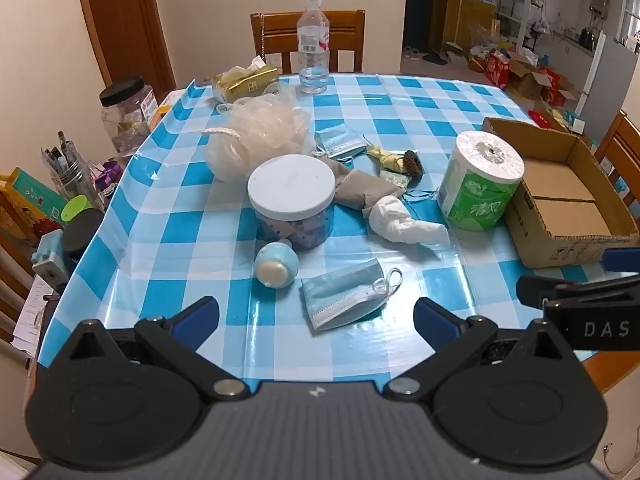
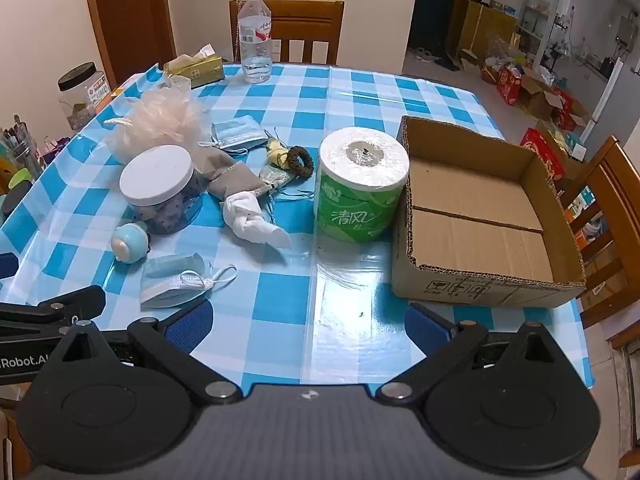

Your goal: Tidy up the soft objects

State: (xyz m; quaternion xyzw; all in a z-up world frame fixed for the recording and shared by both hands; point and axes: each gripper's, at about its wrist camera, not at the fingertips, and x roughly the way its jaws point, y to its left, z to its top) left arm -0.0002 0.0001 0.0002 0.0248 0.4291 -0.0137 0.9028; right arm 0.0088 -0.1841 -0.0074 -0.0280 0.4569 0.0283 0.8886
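Note:
Soft things lie on the blue checked tablecloth: a folded blue face mask nearest me, a white cloth, a grey pouch, a second mask, a pale bath pouf, a dark hair tie and a toilet roll. An empty cardboard box stands on the right. My left gripper is open, just short of the near mask. My right gripper is open over bare cloth.
A white-lidded jar, a small blue ball toy, a water bottle and a tissue pack also stand on the table. Chairs stand at the far side and right. Clutter lies off the left edge.

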